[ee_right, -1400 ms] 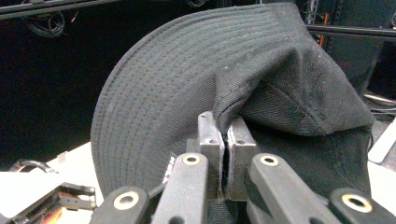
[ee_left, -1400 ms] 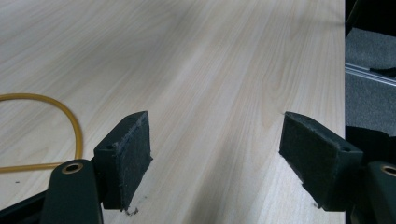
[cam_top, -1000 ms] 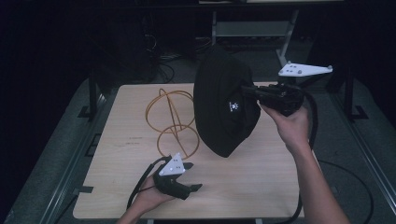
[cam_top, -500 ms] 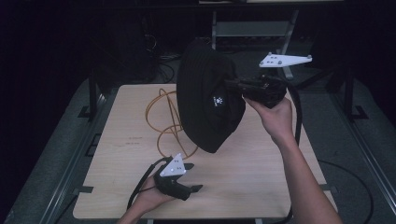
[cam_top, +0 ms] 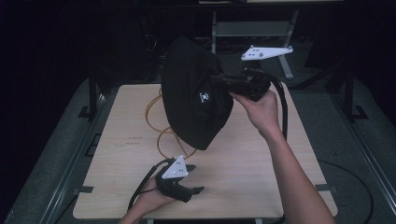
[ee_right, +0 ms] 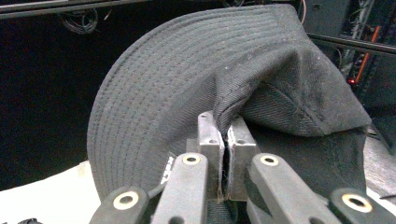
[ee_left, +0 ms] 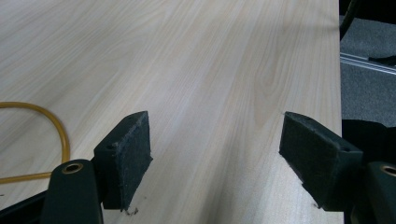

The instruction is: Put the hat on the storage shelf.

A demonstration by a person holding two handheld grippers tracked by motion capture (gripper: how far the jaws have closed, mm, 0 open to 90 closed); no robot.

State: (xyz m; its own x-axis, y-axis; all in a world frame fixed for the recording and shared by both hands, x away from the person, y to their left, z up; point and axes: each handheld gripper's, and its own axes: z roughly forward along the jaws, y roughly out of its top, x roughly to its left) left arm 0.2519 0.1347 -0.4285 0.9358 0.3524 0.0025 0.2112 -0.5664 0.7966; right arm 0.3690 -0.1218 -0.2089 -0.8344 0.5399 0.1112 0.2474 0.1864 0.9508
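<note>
From the high view I've got the right gripper (cam_top: 219,83) holding the black hat (cam_top: 194,100) up above the worktop (cam_top: 261,163) — its own view shows the jaws pinching a fold of fabric. The left gripper (ee_left: 215,154) sits spread wide with nothing between the pads — yellow cable (ee_left: 58,128) beside it.

Light wood table (cam_top: 261,177), grey floor (cam_top: 355,140), metal stand (cam_top: 252,32) behind; room dark.
</note>
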